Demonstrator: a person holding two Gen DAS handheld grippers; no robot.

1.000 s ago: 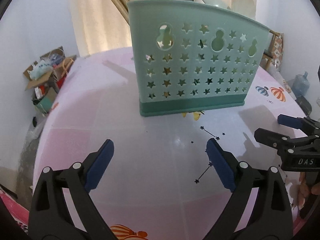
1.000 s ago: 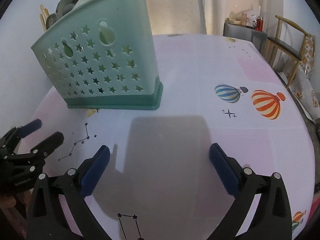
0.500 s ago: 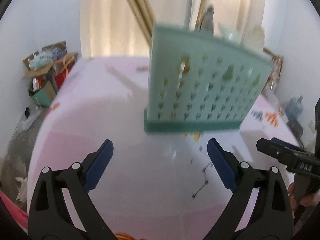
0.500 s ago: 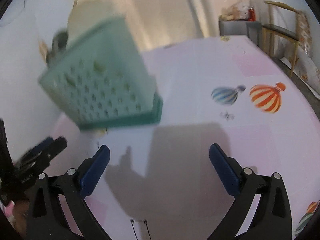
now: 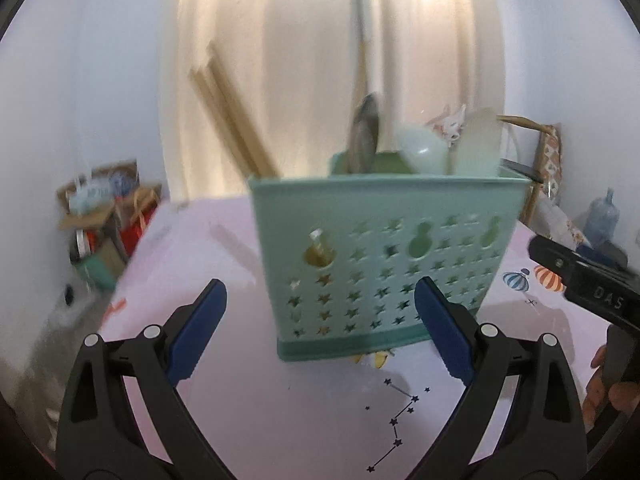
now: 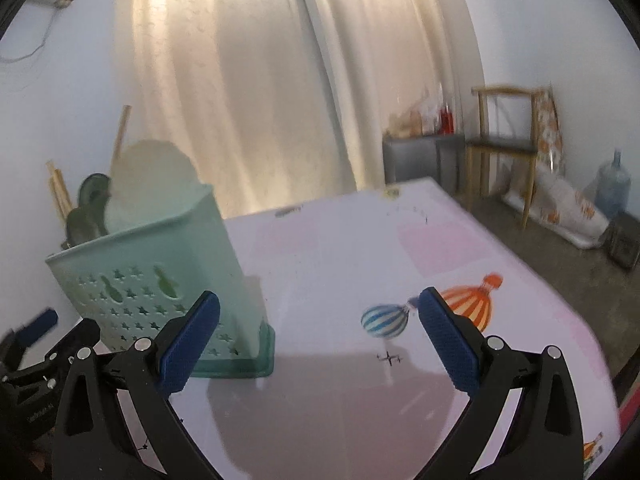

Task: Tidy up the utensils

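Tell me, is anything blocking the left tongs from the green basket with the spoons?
No, nothing visible is in the way. The left tongs are open and face the green basket across bare table. The spoons and chopsticks already stand inside it. The right tongs are off to the side, also open.

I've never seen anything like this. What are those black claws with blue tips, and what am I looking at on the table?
Those are two hand-held grippers, no robot arm; a person squeezes each. One picture looks along the left gripper, the other along the right gripper. Both are open and hold nothing. On the pink table stands a green caddy with star holes, holding spoons and chopsticks. The balloons are printed on the cloth.
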